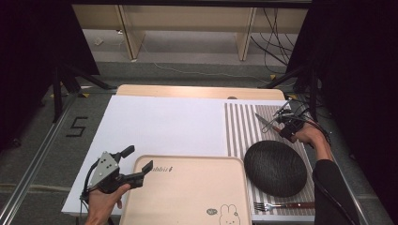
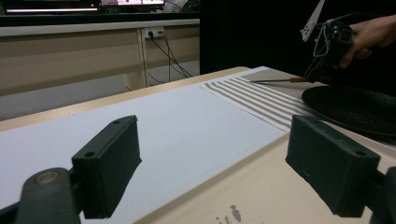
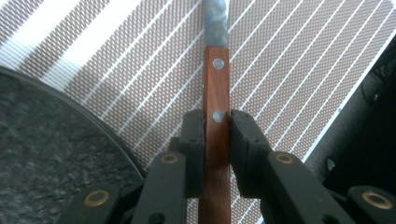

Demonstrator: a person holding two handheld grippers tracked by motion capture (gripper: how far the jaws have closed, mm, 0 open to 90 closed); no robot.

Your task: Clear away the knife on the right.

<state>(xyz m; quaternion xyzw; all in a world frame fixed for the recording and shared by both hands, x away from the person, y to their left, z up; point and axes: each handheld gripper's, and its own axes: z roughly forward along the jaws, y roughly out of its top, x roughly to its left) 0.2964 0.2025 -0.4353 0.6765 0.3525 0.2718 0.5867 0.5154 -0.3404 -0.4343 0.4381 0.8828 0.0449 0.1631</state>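
Knife gripped at the far right of the surface

Left tongs (image 1: pixel 138 164) hang released over the single beige tray (image 1: pixel 187 197); one dark round plate (image 1: pixel 275 168) and one fork (image 1: pixel 281 205) lie on the striped mat (image 1: pixel 239 131). Right tongs (image 3: pixel 217 126) clench the one knife (image 3: pixel 216 93), a wooden, two-riveted handle with grey steel blade, beyond the plate.

- Left gripper (image 1: pixel 136 165) held low in the left hand (image 1: pixel 104 202), jaws spread wide, nothing between.
- Right gripper (image 3: pixel 216 123) pinched shut, forearm reaching forward.
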